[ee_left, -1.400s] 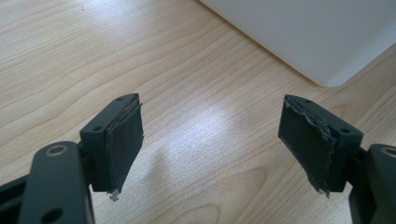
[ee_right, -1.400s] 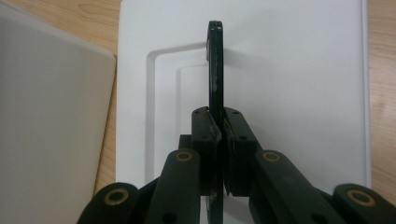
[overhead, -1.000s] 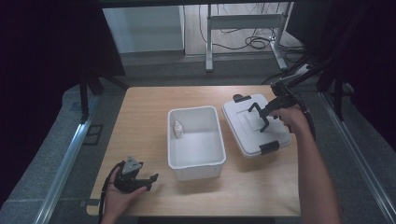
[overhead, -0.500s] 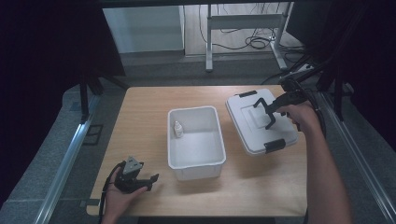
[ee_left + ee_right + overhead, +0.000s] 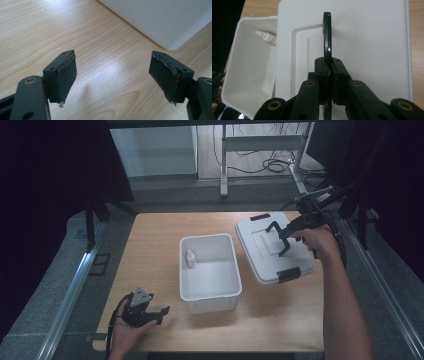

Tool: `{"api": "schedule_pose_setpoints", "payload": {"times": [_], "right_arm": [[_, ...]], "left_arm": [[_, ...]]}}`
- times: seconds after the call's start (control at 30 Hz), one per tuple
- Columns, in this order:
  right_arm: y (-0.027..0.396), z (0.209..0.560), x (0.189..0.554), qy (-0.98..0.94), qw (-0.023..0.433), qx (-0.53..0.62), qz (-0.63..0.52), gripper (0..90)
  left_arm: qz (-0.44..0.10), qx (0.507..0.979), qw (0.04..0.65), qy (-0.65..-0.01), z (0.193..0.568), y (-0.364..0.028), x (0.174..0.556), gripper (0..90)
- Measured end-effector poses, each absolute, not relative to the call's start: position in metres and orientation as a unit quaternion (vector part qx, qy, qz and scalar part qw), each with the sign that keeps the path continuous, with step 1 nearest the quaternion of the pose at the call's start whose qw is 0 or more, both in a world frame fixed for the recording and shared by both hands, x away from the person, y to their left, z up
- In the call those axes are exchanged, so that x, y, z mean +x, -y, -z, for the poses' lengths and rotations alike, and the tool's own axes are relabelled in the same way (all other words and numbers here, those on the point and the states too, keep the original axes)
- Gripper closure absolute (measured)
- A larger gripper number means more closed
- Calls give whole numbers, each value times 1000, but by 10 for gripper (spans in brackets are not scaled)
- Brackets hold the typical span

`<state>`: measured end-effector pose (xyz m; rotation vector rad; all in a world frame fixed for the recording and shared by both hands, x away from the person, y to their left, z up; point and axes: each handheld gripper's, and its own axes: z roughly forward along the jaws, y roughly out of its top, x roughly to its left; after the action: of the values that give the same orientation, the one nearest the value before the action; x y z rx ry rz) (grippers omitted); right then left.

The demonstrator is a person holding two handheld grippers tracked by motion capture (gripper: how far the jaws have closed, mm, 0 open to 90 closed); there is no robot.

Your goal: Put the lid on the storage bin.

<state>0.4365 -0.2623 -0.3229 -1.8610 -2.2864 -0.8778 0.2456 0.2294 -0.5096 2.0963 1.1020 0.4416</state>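
In the high view, the right claw (image 5: pixel 280 240) gripped the black handle (image 5: pixel 274 232) of the white lid (image 5: pixel 260 260), held tilted just right of the white bin (image 5: pixel 209 292) on the bench (image 5: pixel 150 250). The left claw (image 5: pixel 162 312) rested near the front edge.

The left gripper view showed its jaws wide apart over bare wood.

In the right gripper view, the pads were clamped on the handle (image 5: pixel 327 32) above the lid (image 5: pixel 372 50); a small bottle (image 5: pixel 265 37) lay in the bin (image 5: pixel 242 75).

Lid (image 5: pixel 274 247) apparently higher, in right tongs (image 5: pixel 278 239)
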Motion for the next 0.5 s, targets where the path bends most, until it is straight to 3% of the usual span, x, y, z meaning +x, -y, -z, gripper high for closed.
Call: {"api": "schedule_pose_setpoints", "payload": {"times": [0.5], "right_arm": [[244,307,423,732,29,-612,298,853]], "left_arm": [[-170,814,359,-424,509,-228,246,223]]}}
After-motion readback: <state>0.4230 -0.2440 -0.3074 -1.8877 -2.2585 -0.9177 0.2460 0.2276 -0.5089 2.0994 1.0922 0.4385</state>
